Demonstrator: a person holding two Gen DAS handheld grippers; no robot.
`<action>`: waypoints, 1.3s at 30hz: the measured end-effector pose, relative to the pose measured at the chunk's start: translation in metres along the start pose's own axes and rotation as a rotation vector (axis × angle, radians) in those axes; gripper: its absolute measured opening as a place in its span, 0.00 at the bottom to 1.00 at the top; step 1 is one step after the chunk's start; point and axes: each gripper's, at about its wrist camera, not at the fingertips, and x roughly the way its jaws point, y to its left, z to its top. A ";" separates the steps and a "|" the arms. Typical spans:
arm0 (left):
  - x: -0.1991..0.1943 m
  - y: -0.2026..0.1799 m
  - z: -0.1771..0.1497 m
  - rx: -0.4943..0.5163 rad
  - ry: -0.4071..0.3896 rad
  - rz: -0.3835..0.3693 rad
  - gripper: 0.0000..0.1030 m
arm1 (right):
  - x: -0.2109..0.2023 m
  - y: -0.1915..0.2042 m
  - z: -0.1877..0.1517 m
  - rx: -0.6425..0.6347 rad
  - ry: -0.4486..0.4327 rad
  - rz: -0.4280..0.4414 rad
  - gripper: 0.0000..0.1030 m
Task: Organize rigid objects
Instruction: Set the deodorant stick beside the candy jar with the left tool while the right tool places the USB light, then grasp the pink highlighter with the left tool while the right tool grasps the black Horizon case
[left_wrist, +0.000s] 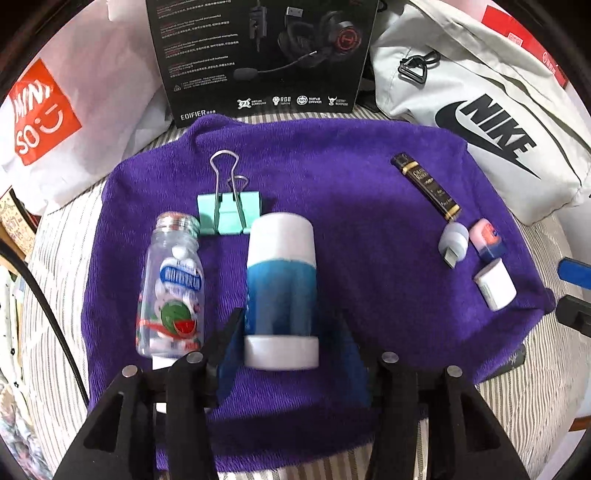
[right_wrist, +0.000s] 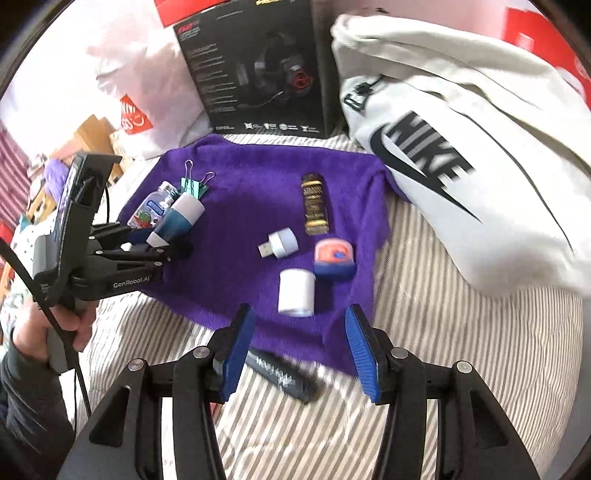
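Left gripper (left_wrist: 286, 343) spread wide around the blue-and-white tube (left_wrist: 281, 291) lying on the purple towel (left_wrist: 332, 166) — pads not touching it, clear candy bottle (left_wrist: 171, 284) just beside, right gripper (right_wrist: 299, 347) released near the small white jar (right_wrist: 296, 291).

1. Black angular frames on both grippers, silver round screws at the pivots; blue ribbed pads on the right gripper (right_wrist: 299, 347) fingers.
2. White "GenRobot.AI" lettering on the left gripper (right_wrist: 155, 243); grey handle; black cable trailing.
3. Dark sleeve (right_wrist: 26, 373) at the wrist.
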 end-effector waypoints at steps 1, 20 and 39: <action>-0.001 -0.001 -0.001 -0.004 0.005 0.002 0.46 | -0.003 -0.001 -0.004 0.010 -0.002 -0.006 0.50; -0.072 -0.049 -0.052 -0.001 -0.056 -0.050 0.46 | -0.046 -0.030 -0.086 0.167 -0.035 -0.022 0.50; -0.034 -0.141 -0.092 0.134 0.012 -0.031 0.44 | -0.055 -0.040 -0.124 0.243 -0.036 -0.002 0.50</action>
